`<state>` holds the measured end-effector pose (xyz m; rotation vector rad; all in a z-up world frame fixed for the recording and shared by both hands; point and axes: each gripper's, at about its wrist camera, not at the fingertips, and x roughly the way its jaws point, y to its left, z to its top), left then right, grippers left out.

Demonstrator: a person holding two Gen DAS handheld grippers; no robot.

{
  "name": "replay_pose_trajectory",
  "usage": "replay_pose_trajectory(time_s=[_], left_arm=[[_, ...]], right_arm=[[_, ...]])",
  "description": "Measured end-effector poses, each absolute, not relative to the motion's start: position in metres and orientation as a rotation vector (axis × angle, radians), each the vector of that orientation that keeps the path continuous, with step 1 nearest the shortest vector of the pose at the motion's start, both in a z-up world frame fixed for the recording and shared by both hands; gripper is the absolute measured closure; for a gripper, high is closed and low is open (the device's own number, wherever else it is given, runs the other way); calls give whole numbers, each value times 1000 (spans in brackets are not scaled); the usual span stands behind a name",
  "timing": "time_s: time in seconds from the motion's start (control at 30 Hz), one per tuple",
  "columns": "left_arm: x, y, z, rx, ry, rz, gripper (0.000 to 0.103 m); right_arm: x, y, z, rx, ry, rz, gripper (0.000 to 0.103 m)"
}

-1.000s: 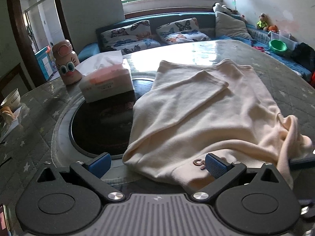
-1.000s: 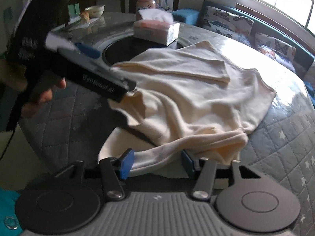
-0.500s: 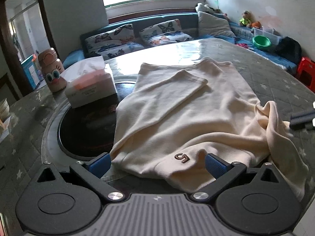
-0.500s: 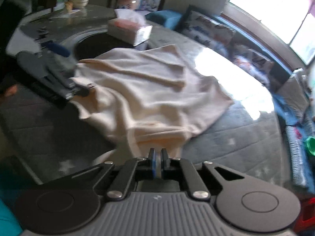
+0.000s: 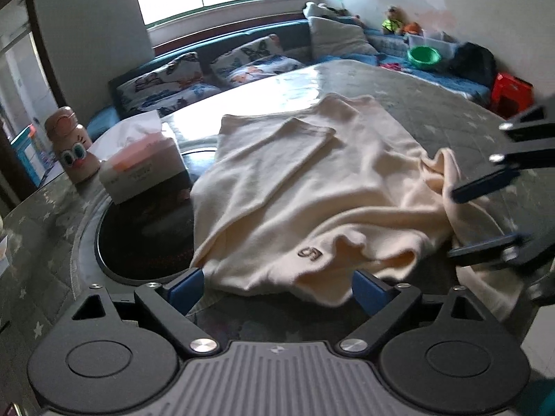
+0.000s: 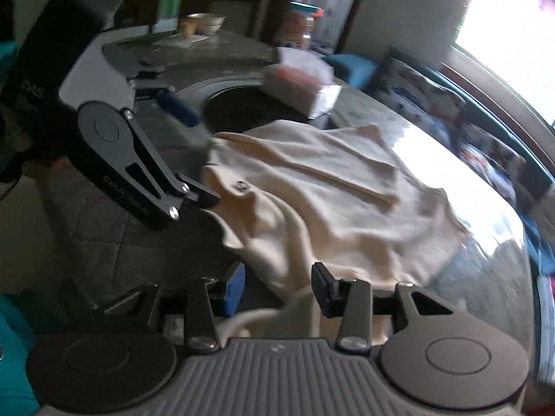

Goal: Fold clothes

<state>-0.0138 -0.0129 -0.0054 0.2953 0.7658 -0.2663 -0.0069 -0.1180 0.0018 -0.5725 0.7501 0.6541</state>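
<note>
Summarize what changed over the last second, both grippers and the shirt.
The right gripper, shut on the shirt half a second ago, has opened, cloth still lying between its fingers. The left gripper stayed open at the near edge. The near side of the shirt bunched up more. Tissue box unmoved.

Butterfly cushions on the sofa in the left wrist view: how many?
2: one butterfly cushion at the left behind the tissue box, another right of it. More may be hidden.
</note>
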Motion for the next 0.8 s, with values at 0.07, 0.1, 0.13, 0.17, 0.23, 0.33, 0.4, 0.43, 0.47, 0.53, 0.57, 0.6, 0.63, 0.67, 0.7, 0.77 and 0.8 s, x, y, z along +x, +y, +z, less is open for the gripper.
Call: replay_pose_trajectory(time_s=[0.07, 0.1, 0.13, 0.17, 0.23, 0.33, 0.4, 0.43, 0.47, 0.53, 0.57, 0.6, 0.63, 0.67, 0.7, 0.77, 0.8], left_arm=[[-9, -13, -9, 293, 770, -258, 11], [-7, -13, -10, 293, 773, -254, 16], [-4, -13, -12, 286, 778, -251, 19], [-1, -12, -14, 270, 788, -252, 28], [3, -10, -16, 259, 796, -270, 39], [2, -9, -17, 265, 790, -300, 73], [-4, -7, -13, 249, 793, -333, 90], [-7, -7, -12, 247, 795, -350, 90], [-12, -7, -11, 254, 801, -361, 90], [-21, -8, -10, 267, 816, -385, 94], [-25, -8, -12, 270, 828, -399, 94], [-29, -8, -13, 274, 840, -410, 94], [-32, -9, -13, 278, 848, -418, 94], [-36, -9, -13, 279, 850, -427, 94], [-39, -9, -13, 281, 852, -437, 94], [-42, -8, -10, 290, 854, -446, 94], [-41, -8, -8, 293, 852, -448, 94]], right_arm=[[-4, -106, -7, -593, 753, 676, 59], [-2, -102, -10, -600, 754, 683, 59], [1, -98, -13, -608, 754, 685, 62], [4, -96, -16, -616, 755, 682, 65], [10, -95, -20, -618, 762, 670, 80], [15, -102, -18, -566, 788, 682, 95], [11, -106, -12, -563, 784, 705, 97], [7, -108, -9, -559, 790, 728, 97], [4, -111, -6, -555, 797, 751, 97], [-6, -114, -5, -570, 816, 789, 97], [-12, -116, -7, -578, 838, 814, 97], [-17, -117, -9, -579, 866, 836, 97], [-22, -120, -11, -571, 884, 846, 97], [-27, -124, -13, -560, 893, 850, 91], [-32, -128, -13, -548, 899, 852, 89], [-37, -138, -10, -525, 892, 840, 81], [-38, -145, -6, -508, 885, 823, 74]])
